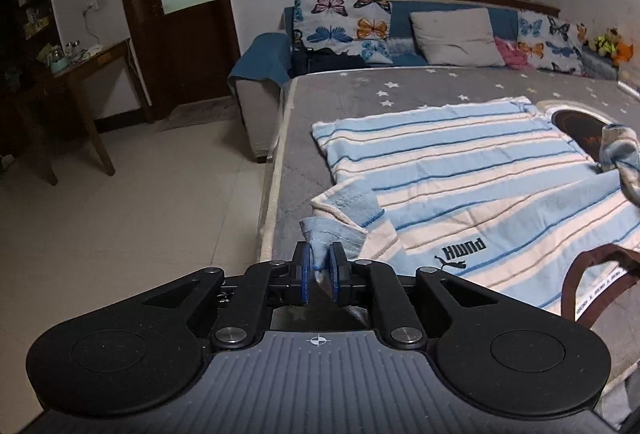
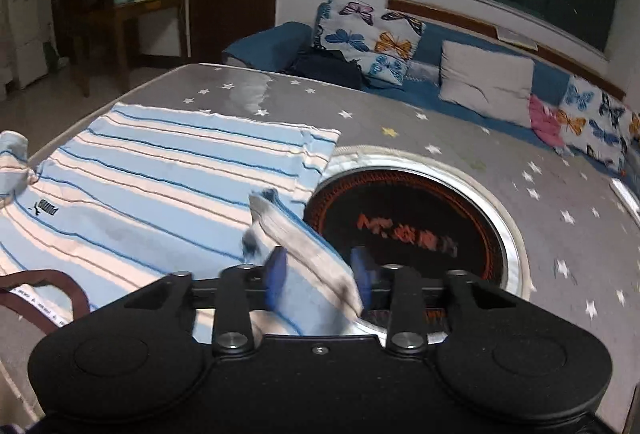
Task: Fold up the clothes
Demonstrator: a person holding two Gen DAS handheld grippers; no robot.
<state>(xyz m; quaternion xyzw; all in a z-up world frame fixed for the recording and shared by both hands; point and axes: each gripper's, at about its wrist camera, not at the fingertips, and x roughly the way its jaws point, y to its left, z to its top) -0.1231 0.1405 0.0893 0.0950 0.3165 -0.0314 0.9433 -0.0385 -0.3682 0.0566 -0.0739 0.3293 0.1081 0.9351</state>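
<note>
Left gripper (image 1: 320, 266) pinches a bunched sleeve end of the striped shirt (image 1: 472, 170), jaws closed on the cloth. Right gripper (image 2: 320, 272) has the other sleeve between its pads, but the gap looks wide and the frame is blurred; cannot tell if it is clamped. Shirt lies flat on the star-print bed (image 2: 400, 122), collar (image 1: 600, 274) toward me, its far corner lapping the round dark panel (image 2: 408, 218). Holding both sleeves, I judge, to fold them inward.

Striped shirt (image 2: 160, 170) between gripper (image 2: 320, 274) fingers
</note>
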